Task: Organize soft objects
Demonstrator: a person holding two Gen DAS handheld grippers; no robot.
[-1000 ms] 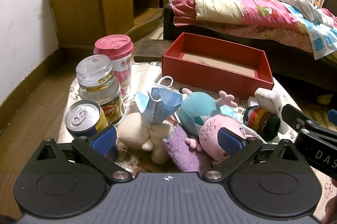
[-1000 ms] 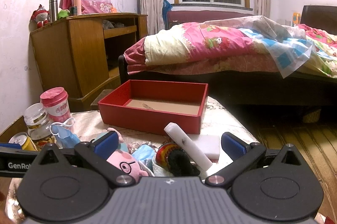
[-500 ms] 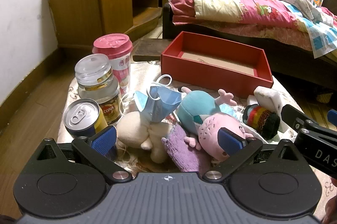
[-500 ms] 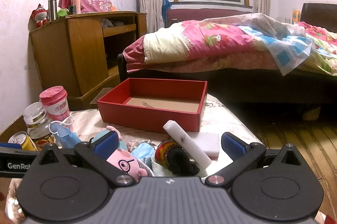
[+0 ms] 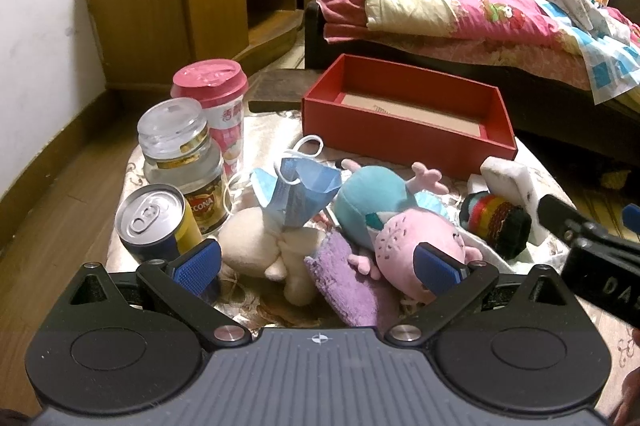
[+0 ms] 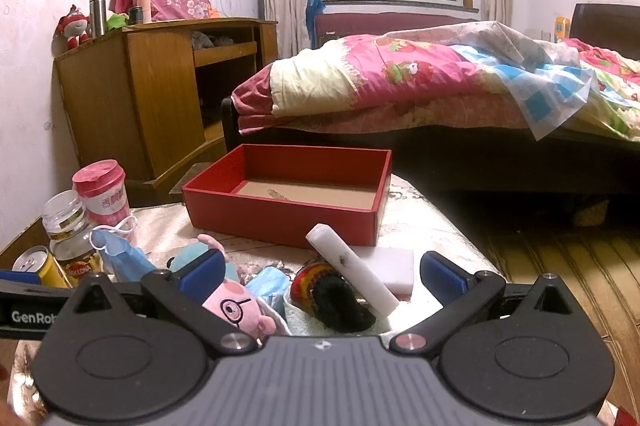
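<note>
Soft things lie heaped on the small table: a pink pig plush (image 5: 420, 234) (image 6: 236, 308), a teal plush (image 5: 368, 197), a cream plush (image 5: 256, 242), a purple cloth (image 5: 348, 286), a blue face mask (image 5: 304, 189) (image 6: 120, 254) and a striped knit piece (image 5: 496, 218) (image 6: 332, 294). An empty red box (image 5: 404, 125) (image 6: 288, 214) stands behind them. My left gripper (image 5: 318, 262) is open just in front of the heap, fingers either side of the cream plush and purple cloth. My right gripper (image 6: 320, 274) is open over the knit piece and a white stick (image 6: 352, 270).
A glass jar (image 5: 180, 157), a pink lidded cup (image 5: 216, 105) and a drink can (image 5: 156, 222) stand at the table's left. A white sponge block (image 6: 394, 270) lies at the right. Bed (image 6: 440, 85) and wooden cabinet (image 6: 160, 93) stand beyond.
Both views shift slightly; the red box and heap sit a touch lower and nearer in the left wrist view. Both grippers stay open and nothing was taken.
</note>
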